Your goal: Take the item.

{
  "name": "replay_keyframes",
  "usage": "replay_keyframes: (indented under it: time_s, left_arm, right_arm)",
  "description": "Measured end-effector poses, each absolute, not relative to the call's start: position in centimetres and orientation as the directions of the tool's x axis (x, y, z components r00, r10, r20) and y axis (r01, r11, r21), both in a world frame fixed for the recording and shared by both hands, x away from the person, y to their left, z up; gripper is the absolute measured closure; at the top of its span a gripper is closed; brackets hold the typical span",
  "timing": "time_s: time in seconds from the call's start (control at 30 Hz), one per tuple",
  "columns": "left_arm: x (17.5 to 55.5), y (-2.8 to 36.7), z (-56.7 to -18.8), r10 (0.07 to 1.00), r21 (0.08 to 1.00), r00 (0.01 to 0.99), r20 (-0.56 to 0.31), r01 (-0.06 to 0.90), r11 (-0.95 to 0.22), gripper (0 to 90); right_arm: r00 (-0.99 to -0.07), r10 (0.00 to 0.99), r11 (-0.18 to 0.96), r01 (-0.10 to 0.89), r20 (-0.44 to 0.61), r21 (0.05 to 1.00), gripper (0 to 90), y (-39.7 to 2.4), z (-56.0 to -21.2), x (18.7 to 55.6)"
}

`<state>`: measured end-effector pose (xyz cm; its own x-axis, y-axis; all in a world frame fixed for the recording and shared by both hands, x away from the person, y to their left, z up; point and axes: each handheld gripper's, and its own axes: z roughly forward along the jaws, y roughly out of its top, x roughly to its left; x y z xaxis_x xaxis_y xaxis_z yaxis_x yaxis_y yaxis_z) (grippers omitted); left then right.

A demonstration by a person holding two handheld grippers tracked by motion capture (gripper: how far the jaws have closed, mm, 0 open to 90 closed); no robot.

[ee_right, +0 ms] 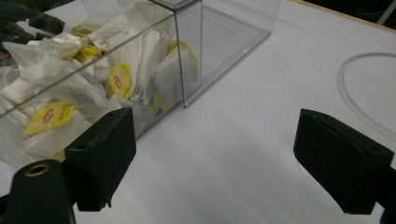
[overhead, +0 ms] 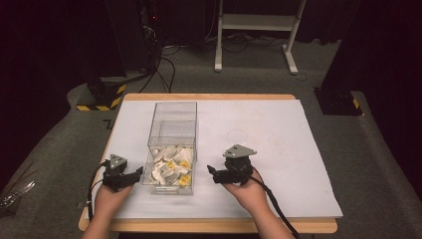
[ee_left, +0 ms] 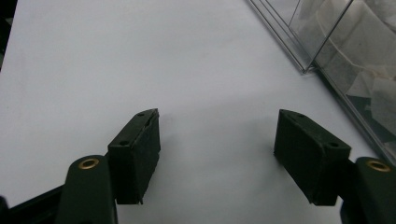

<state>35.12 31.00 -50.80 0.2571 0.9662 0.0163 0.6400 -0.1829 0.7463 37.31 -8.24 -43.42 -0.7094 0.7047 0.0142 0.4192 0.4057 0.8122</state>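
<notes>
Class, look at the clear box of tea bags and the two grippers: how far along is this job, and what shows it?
Barely begun, it seems. Done: nothing visible; the tea bags all lie in the near compartment of the clear box, whose far compartment is empty. In hand: nothing; the left gripper and the right gripper are open, flanking the box. Left: probably picking out tea bags, though where they go isn't clear.

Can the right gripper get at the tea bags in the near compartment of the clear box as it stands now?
Probably yes. The right gripper is open and empty beside the clear box, and the box looks open on top. Its side wall blocks the tea bags, so the gripper must rise and enter from above.
</notes>
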Motion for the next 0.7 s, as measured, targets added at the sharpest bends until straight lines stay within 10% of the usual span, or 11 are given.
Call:
replay_keyframes:
  time_s: [0.7]
  left_arm:
    - [35.1,30.9,-50.8,0.967,0.748,0.255,0.006,0.640,-0.173,30.8]
  right_arm:
    - [-0.797,0.603,0.416,0.342,0.026,0.842,15.3,-3.6,-41.4,36.1]
